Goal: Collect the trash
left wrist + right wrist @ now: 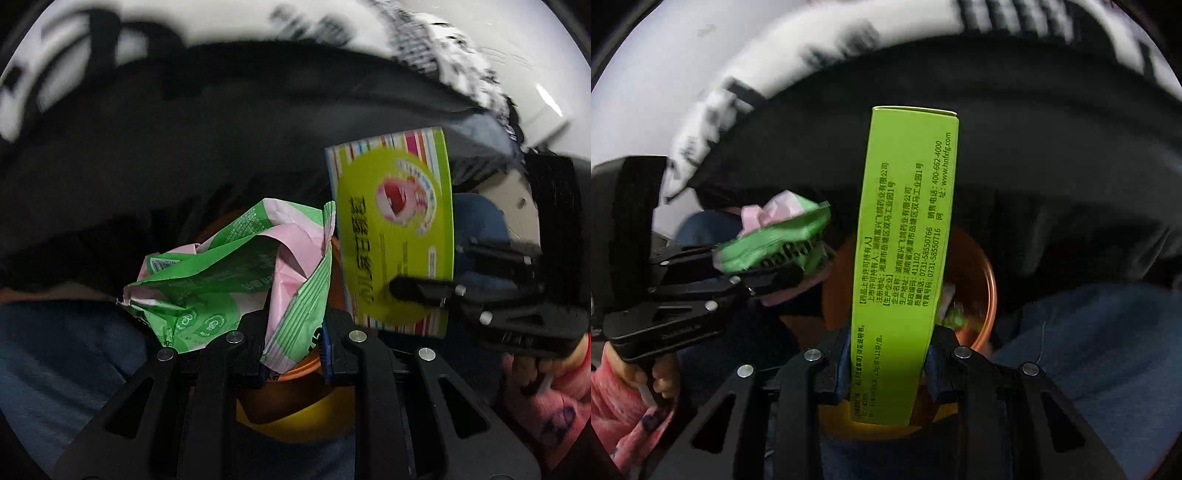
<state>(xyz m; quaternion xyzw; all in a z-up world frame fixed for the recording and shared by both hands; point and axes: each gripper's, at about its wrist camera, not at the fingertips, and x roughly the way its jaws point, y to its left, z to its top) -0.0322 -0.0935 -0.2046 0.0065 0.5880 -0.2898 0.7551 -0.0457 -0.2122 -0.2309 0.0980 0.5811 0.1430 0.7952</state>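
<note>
My left gripper [293, 347] is shut on a crumpled green and pink wrapper [229, 273] and holds it over an orange bin [295, 369]. My right gripper [888, 369] is shut on a lime green medicine box [905, 240] held upright over the same orange bin [982, 295]. In the left wrist view the box [397, 236] and the right gripper [424, 290] are on the right. In the right wrist view the wrapper [775, 240] and the left gripper [768, 273] are on the left.
A person in a black top [184, 147] and blue jeans [1089, 350] sits close behind the bin. Some scraps [955, 314] lie inside the bin. A pink sleeve [613, 406] covers the hand on the left gripper. White floor [646, 92] lies beyond.
</note>
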